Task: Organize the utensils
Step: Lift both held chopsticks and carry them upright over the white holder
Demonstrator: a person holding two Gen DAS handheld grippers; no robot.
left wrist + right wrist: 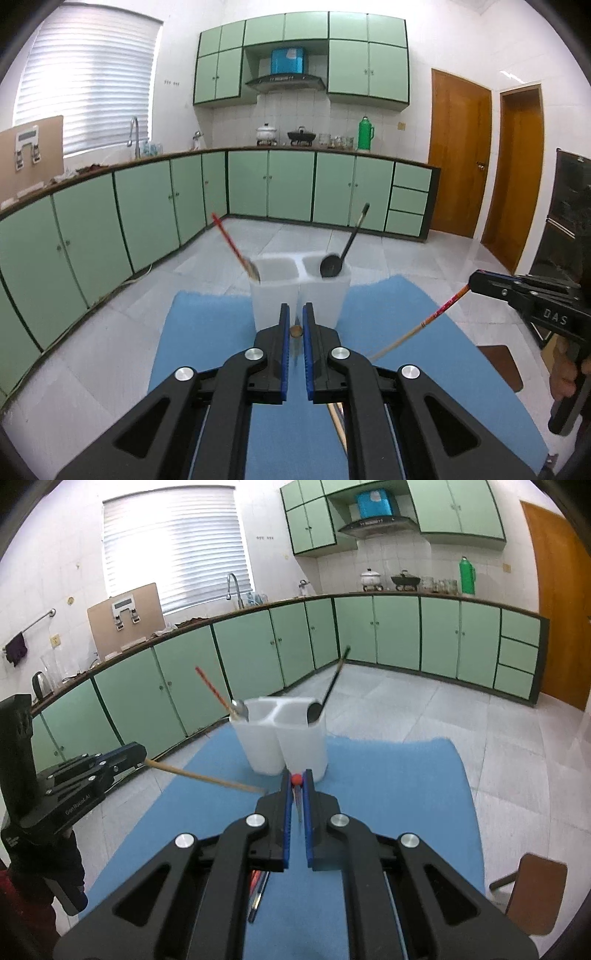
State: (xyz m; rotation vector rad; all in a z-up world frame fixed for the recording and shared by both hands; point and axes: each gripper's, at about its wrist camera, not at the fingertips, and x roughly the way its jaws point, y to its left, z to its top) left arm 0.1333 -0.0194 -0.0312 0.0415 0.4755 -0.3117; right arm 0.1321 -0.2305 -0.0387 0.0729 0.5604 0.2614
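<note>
A white two-compartment holder point(299, 291) point(284, 738) stands on the blue mat point(207, 332) point(388, 794). A red-handled spoon point(232, 243) point(218, 696) leans in its left compartment and a black ladle point(341, 251) point(328, 690) in its right. One chopstick point(417, 328) point(207, 777), red-patterned at one end and plain wood at the other, is held level above the mat. My left gripper point(296, 314) is shut on its wooden end, and my right gripper point(296, 780) is shut on its red end. In the left wrist view the right gripper shows at the far right.
More utensils lie on the mat under the grippers: a chopstick point(338, 424) and red and dark sticks point(258, 890). A brown chair point(535, 893) stands at the mat's right. Green cabinets point(147, 210) line the far walls.
</note>
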